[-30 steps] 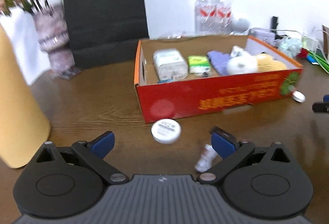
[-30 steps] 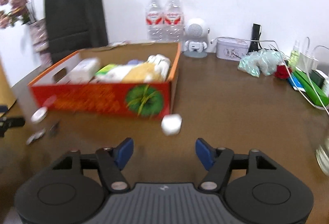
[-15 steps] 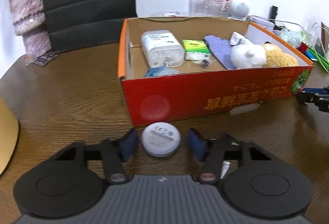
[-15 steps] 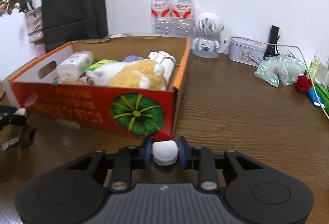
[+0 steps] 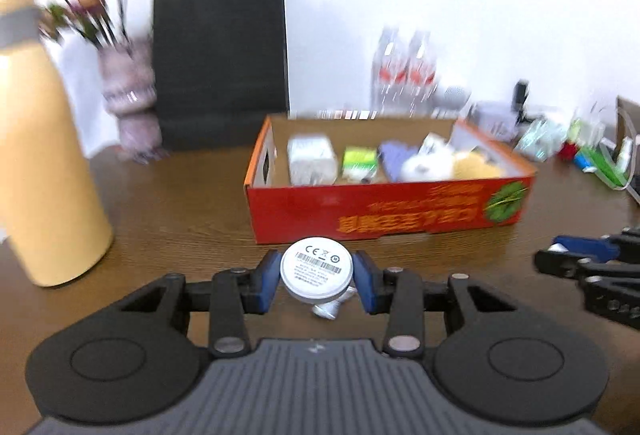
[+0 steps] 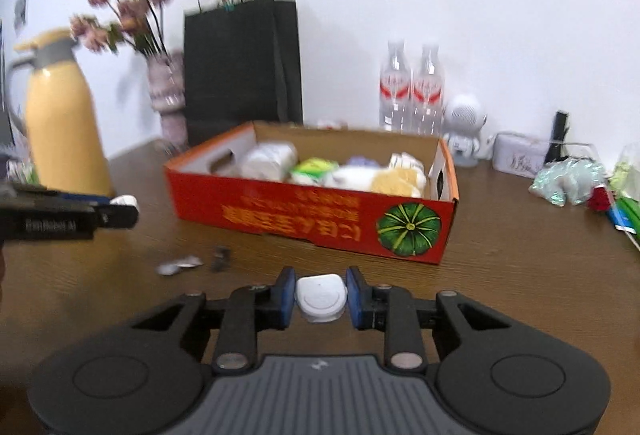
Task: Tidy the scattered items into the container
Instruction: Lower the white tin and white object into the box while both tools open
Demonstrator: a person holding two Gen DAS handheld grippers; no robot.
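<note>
The red cardboard box [image 5: 384,211] stands on the brown table, holding a white pack, a green packet, a purple cloth and a plush toy; it also shows in the right wrist view [image 6: 304,211]. My left gripper [image 5: 317,275] is shut on a round white disc [image 5: 316,269] with a barcode label, lifted in front of the box. My right gripper [image 6: 321,297] is shut on a small white rounded case [image 6: 321,297], held above the table before the box's pumpkin-print end. A small white tube [image 6: 178,265] and a dark clip [image 6: 221,258] lie on the table.
A yellow jug [image 5: 44,163] stands at the left, with a flower vase [image 5: 128,103] and black paper bag [image 5: 220,63] behind. Two water bottles [image 6: 412,87], a white robot speaker [image 6: 464,127], a tin and cluttered items stand at the back right.
Both grippers closed on their items and lifted them off the table, pulling back from the box. The views now look from higher up.
</note>
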